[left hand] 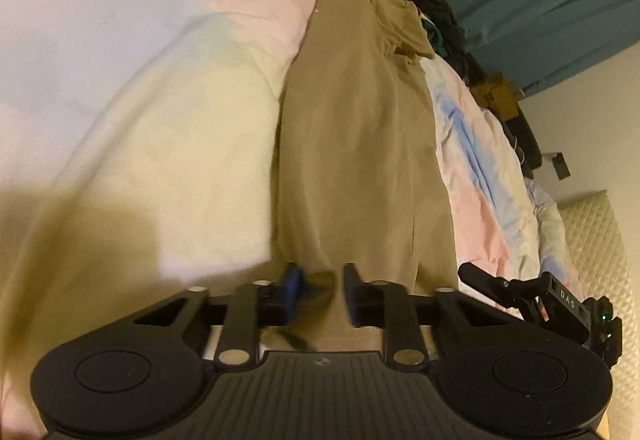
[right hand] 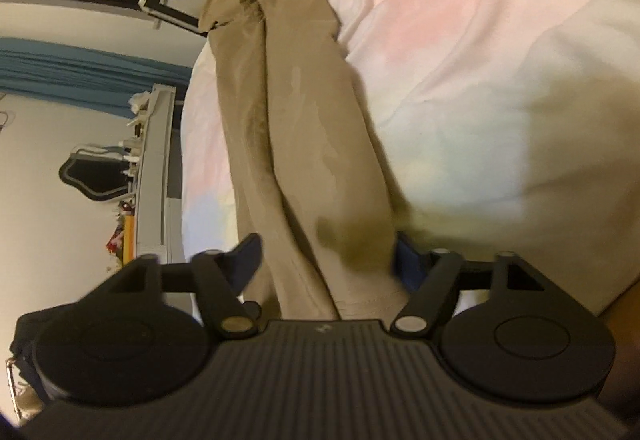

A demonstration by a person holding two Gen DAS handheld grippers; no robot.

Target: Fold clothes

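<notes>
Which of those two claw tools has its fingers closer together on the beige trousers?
The left gripper: its fingers nearly meet around the beige fabric trousers. The right gripper stands wide, straddling them.

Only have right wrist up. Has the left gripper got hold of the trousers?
Observer: Yes. The left gripper has its jaws narrow, with a fold of the tan trousers bunched between them near the hem.
Operator: What's past the waistband end? It's cut off for me.
Observer: A heap of dark clothes lies just beyond it on the pastel duvet.
</notes>
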